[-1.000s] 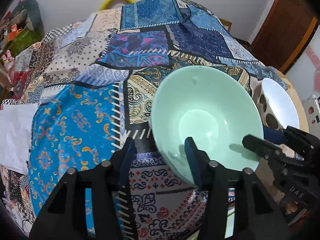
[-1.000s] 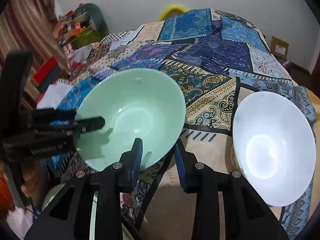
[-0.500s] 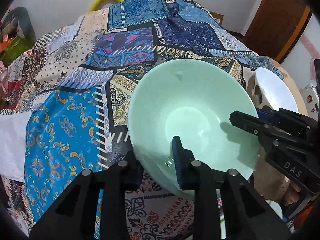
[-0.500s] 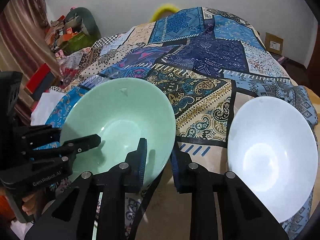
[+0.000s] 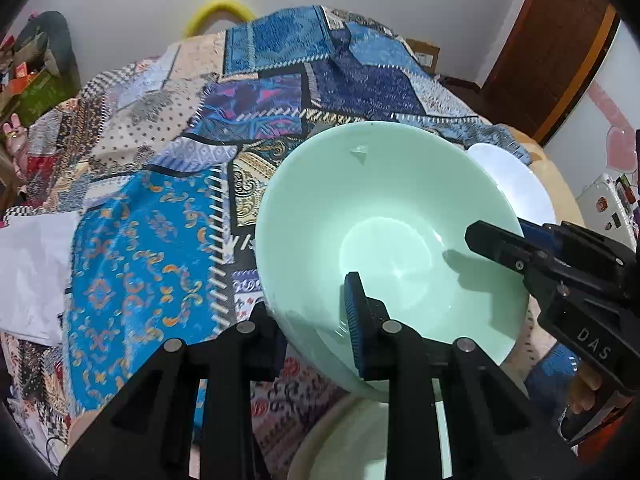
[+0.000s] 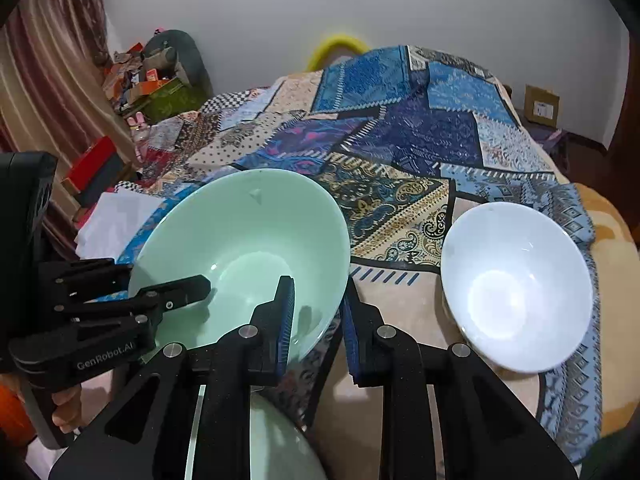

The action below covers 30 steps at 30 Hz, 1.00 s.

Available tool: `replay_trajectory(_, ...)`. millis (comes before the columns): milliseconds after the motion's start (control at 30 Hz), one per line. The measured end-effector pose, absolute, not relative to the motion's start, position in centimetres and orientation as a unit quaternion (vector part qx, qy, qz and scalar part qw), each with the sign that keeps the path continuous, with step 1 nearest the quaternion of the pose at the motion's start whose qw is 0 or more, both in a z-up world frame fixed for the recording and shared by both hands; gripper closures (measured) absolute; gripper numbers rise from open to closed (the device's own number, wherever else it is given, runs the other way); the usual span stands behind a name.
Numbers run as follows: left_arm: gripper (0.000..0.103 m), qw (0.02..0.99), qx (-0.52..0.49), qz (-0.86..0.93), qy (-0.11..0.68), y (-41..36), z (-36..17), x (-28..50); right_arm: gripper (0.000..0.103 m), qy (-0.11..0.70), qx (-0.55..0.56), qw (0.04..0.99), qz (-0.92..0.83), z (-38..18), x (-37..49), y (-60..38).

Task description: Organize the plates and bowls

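Note:
A mint green bowl (image 5: 384, 216) is held off the patchwork cloth by both grippers. My left gripper (image 5: 316, 312) is shut on its near rim, one finger inside and one outside. My right gripper (image 6: 316, 312) is shut on its right rim in the same way; the bowl also shows in the right wrist view (image 6: 244, 252). A white bowl (image 6: 516, 284) sits on the cloth to the right, and shows in the left wrist view (image 5: 516, 184) behind the green bowl. Another pale green dish (image 6: 280, 448) lies below the grippers, mostly hidden.
The round table carries a patchwork cloth (image 5: 152, 248) with a white paper (image 5: 32, 264) at its left edge. Cluttered boxes (image 6: 152, 84) stand at the far left, a brown door (image 5: 560, 40) at the right, and a cardboard box (image 6: 540, 106) on the floor.
Both grippers have closed on the green bowl's rim and lifted it up off the cloth. The white bowl has not moved.

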State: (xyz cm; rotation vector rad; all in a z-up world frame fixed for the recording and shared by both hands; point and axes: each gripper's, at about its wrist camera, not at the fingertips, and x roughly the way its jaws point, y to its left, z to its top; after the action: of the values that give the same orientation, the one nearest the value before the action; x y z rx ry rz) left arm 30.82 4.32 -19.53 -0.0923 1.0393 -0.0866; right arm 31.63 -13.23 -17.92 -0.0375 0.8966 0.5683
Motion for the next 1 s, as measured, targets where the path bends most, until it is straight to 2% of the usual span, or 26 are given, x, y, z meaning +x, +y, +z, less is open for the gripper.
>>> replay_trajectory(367,0.077,0.88,-0.05,-0.023,0.471,5.8,-15.7,25.8,0.082,0.406,-0.016,0.868,0.286,-15.4,28.3,-12.2)
replay_trajectory(1000,0.077,0.887,-0.087,0.025,0.454,11.8,-13.8,17.9,0.082,0.392,-0.028,0.855,0.338,-14.2,23.4,-6.1)
